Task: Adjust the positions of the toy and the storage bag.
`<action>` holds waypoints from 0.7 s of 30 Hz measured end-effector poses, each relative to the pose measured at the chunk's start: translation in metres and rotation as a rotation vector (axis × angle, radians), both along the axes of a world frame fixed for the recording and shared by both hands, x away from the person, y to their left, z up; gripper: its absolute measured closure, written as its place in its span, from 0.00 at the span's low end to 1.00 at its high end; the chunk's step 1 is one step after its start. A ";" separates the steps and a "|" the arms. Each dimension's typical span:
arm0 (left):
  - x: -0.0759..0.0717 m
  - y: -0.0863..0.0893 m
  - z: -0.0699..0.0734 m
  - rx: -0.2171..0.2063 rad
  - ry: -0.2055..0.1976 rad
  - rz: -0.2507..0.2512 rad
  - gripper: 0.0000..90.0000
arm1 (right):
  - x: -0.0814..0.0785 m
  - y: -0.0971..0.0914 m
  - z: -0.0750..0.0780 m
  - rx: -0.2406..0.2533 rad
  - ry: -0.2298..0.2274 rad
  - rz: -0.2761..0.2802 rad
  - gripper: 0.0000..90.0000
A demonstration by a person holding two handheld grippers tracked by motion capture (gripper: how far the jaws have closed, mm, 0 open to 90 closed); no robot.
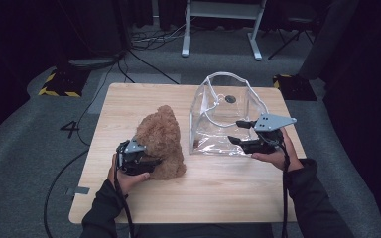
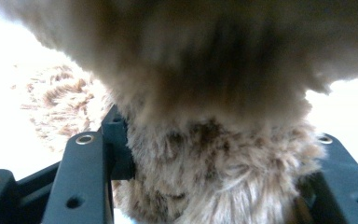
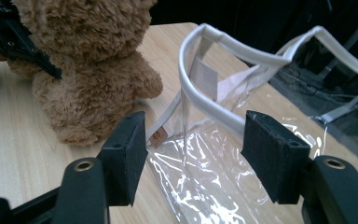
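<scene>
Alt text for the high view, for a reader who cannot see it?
A person's left gripper is clamped on a brown teddy bear sitting on a light wooden table. The right gripper, jaws open, reaches toward a clear plastic tote bag standing open beside the bear.

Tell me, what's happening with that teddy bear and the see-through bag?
A person at the light wooden table works with two tools. The left hand-held gripper is clamped on the fluffy brown teddy bear, which sits upright on the table. The right hand-held gripper has its jaws open and hovers at the white-trimmed rim of the clear plastic tote bag, gripping nothing. The bear is outside the bag, right beside it.
</scene>
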State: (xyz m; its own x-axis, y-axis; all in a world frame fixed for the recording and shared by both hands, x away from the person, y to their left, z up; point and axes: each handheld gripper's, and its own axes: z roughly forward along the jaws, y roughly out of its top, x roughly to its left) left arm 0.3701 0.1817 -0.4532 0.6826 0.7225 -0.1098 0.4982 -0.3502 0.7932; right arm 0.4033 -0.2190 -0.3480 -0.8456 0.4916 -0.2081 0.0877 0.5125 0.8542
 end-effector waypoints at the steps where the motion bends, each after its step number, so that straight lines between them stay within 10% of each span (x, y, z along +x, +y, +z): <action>1: 0.000 0.000 0.000 0.000 0.000 0.000 0.49 | -0.002 0.001 0.002 0.000 -0.013 0.005 0.45; 21: 0.001 0.000 0.000 -0.001 -0.007 -0.009 0.48 | 0.012 0.031 0.003 -0.040 0.015 0.019 0.42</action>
State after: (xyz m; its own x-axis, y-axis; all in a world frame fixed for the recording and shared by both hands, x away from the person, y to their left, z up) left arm 0.3714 0.1813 -0.4536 0.6896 0.7164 -0.1058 0.4898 -0.3537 0.7969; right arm 0.4151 -0.1879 -0.3453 -0.8577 0.4673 -0.2146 0.0904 0.5479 0.8316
